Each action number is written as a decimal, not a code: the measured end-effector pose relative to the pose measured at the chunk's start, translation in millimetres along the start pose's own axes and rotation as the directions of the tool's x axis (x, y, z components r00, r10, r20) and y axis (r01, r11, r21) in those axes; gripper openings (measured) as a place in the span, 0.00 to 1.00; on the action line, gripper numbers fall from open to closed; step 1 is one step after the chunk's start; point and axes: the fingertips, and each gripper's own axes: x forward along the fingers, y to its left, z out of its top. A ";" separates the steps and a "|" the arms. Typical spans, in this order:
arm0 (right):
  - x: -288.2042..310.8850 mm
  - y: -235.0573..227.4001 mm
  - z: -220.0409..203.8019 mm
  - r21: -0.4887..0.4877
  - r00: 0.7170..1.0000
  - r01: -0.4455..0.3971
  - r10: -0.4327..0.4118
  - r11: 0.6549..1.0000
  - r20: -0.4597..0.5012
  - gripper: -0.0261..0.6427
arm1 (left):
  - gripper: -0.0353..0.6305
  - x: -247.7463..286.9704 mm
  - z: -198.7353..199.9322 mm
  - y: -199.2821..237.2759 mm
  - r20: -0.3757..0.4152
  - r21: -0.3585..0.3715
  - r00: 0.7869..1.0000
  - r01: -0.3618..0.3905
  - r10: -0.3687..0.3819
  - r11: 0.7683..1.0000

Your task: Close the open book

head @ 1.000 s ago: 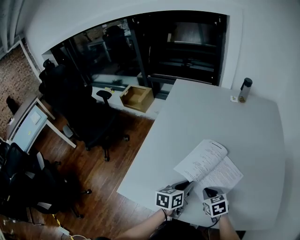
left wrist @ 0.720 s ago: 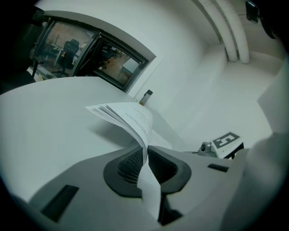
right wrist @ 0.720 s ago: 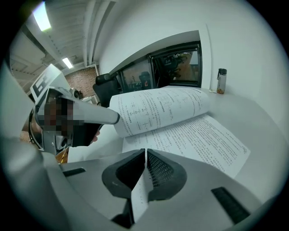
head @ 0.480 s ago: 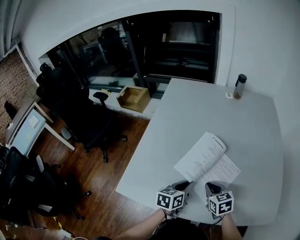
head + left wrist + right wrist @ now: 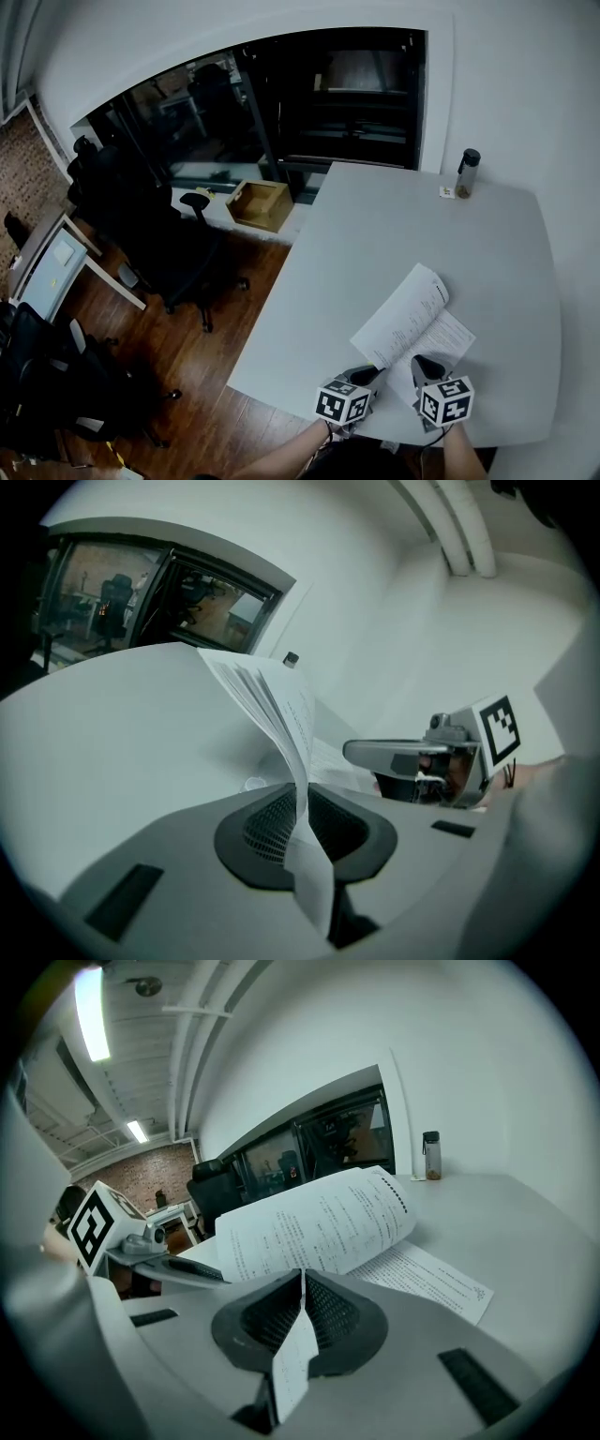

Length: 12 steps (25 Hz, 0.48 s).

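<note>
The open book [image 5: 405, 317] lies near the front edge of the white table [image 5: 394, 225]. Its left half curls up off the surface, while the right page [image 5: 441, 1279] lies flat. My left gripper [image 5: 373, 374] is shut on the near edge of the raised left pages [image 5: 272, 700], which stand upright between its jaws [image 5: 302, 803]. My right gripper [image 5: 424, 366] is shut on a single sheet at the book's near edge [image 5: 302, 1290], with the printed left pages [image 5: 319, 1222] arching just beyond. Each gripper shows in the other's view, close alongside.
A dark-capped bottle [image 5: 464, 173] and a small card [image 5: 446, 192] stand at the table's far edge. The table's left edge drops to a wood floor with black office chairs [image 5: 178, 253] and an open cardboard box [image 5: 255, 203].
The right gripper has risen with its sheet. The book's left half has curled up more steeply. The left gripper has shifted slightly and keeps its grip.
</note>
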 end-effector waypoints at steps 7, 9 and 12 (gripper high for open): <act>6.3 -10.0 14.8 0.046 0.999 0.002 -0.004 0.999 0.033 0.07 | 0.12 6.1 -5.6 -8.8 -0.024 0.073 1.000 0.006 -0.004 0.997; 4.6 -15.3 12.2 0.060 1.000 0.009 -0.010 0.998 0.026 0.06 | 0.13 5.8 -4.1 -10.2 -0.022 0.076 1.000 0.006 -0.004 0.997; -1.9 -19.3 4.3 0.101 0.999 0.017 -0.020 0.995 0.031 0.05 | 0.15 1.2 -1.9 -10.8 -0.021 0.085 1.000 0.012 -0.010 0.996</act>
